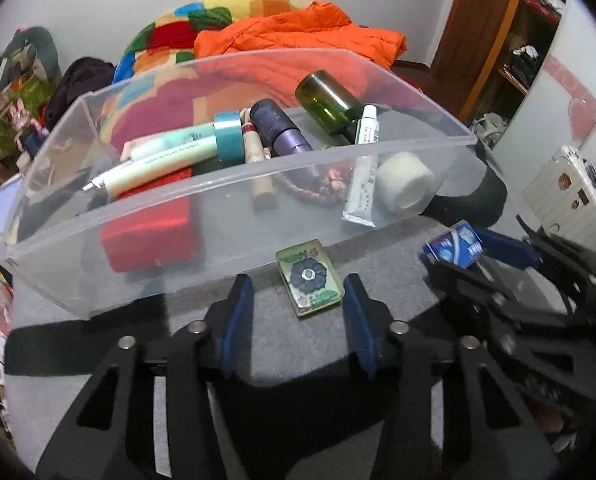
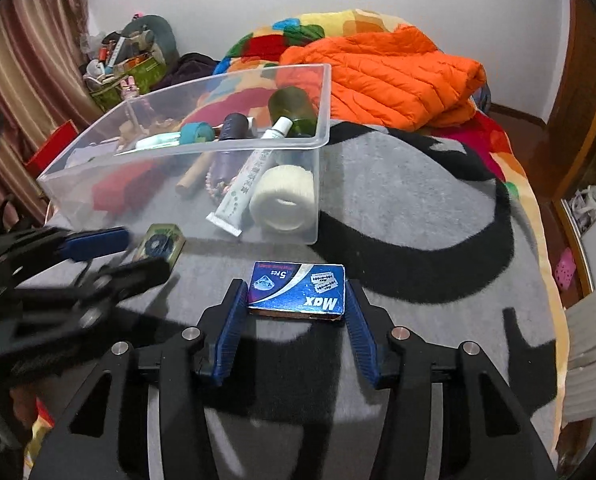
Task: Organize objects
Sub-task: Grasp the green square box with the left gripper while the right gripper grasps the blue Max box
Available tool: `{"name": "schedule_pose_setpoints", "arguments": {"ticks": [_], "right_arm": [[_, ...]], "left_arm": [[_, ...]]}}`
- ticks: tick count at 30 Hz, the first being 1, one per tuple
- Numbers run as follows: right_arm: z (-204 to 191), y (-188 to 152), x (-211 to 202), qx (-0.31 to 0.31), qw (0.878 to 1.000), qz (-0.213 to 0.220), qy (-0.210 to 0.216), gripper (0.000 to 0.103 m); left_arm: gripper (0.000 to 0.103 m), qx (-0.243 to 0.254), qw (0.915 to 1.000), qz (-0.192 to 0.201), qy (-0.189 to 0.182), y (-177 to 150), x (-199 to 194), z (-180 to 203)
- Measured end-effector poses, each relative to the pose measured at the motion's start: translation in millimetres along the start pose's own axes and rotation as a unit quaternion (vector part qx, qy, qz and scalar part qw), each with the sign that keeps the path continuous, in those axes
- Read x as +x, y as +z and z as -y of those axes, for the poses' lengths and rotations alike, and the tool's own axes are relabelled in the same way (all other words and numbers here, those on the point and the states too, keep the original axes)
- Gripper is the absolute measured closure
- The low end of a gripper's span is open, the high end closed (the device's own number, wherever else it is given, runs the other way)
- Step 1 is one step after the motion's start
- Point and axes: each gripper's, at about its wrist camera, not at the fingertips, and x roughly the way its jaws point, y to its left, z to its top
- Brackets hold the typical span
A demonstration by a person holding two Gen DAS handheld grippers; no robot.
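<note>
A clear plastic bin (image 1: 178, 240) (image 2: 98, 168) sits on the grey and black blanket, holding tubes, a green bottle (image 1: 329, 100), a tape roll, a white gauze roll (image 1: 403, 186) and a red box. A small green flower-print tin (image 1: 309, 276) (image 2: 160, 244) lies on the blanket just before the bin. My left gripper (image 1: 298, 294) is open, its fingers on either side of the tin. A blue "Max" razor blade box (image 2: 298, 288) (image 1: 453, 244) sits between the fingers of my right gripper (image 2: 296, 300), which touch its two ends.
An orange puffer jacket (image 2: 389, 76) and a colourful patchwork quilt (image 1: 234, 12) lie behind the bin. A cluttered basket (image 2: 130, 68) stands at the far left by a curtain. A wooden shelf (image 1: 509, 32) stands at the right.
</note>
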Motion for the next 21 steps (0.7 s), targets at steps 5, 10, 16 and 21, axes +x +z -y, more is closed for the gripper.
{"name": "schedule_pose_setpoints", "arguments": {"ticks": [5, 10, 16, 21], "right_arm": [[-3.3, -3.7, -10.4, -0.009, 1.000, 0.013, 0.014, 0.058], [-5.3, -3.8, -19.5, -0.009, 0.999, 0.026, 0.026, 0.058], [-7.5, 2.7, -32.7, -0.011, 0.998, 0.045, 0.037, 0.058], [-14.0, 12.8, -44.8, -0.021, 0.997, 0.065, 0.043, 0.058]], "left_arm": [[0.073, -0.018, 0.9997, 0.009, -0.013, -0.2, -1.0, -1.8], [0.079, -0.014, 0.9995, 0.028, -0.006, -11.4, -9.1, -0.8], [0.079, -0.030, 0.9980, 0.056, -0.004, -27.8, -28.6, -7.6], [0.079, -0.039, 0.9948, 0.094, -0.001, -31.4, -57.7, -14.2]]}}
